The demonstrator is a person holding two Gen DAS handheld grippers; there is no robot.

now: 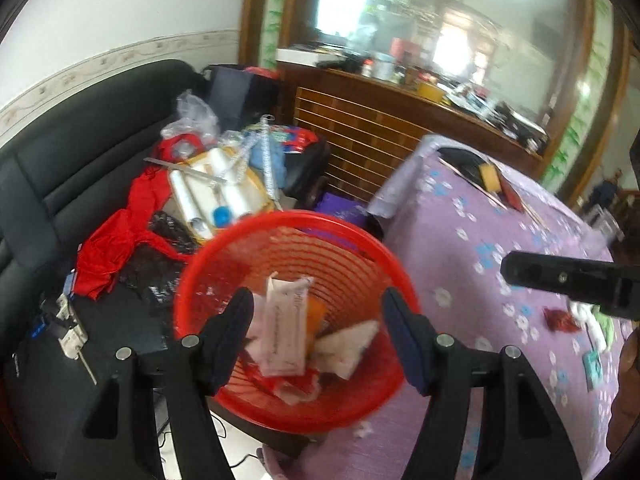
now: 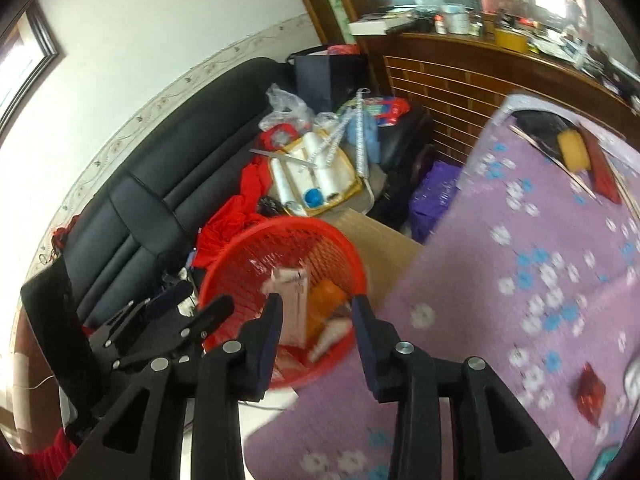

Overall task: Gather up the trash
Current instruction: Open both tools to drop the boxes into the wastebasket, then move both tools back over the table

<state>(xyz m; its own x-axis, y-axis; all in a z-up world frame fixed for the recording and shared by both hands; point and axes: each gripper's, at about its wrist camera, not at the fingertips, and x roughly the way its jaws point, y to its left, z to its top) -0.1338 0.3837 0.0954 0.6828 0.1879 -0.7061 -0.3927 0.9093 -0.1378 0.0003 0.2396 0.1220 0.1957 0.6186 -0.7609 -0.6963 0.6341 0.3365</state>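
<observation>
Both the left hand-held gripper [image 1: 318, 336] and right hand-held gripper [image 2: 316, 330] gape empty above the red basket [image 1: 208, 268]. The red wrapper [image 2: 590, 394] left on the desk [image 2: 480, 320] looks light and crinkly; pinch its middle.

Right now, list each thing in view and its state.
left claw: open, empty, over the basket
right claw: open, empty
red basket: upright, partly filled with trash
pink wrapper: inside the basket
red packet: lying on the table, not collected
purple tablecloth: spread over the table

Bright daylight, motion blur (strongest rightward), fisheye-warped dark corners
</observation>
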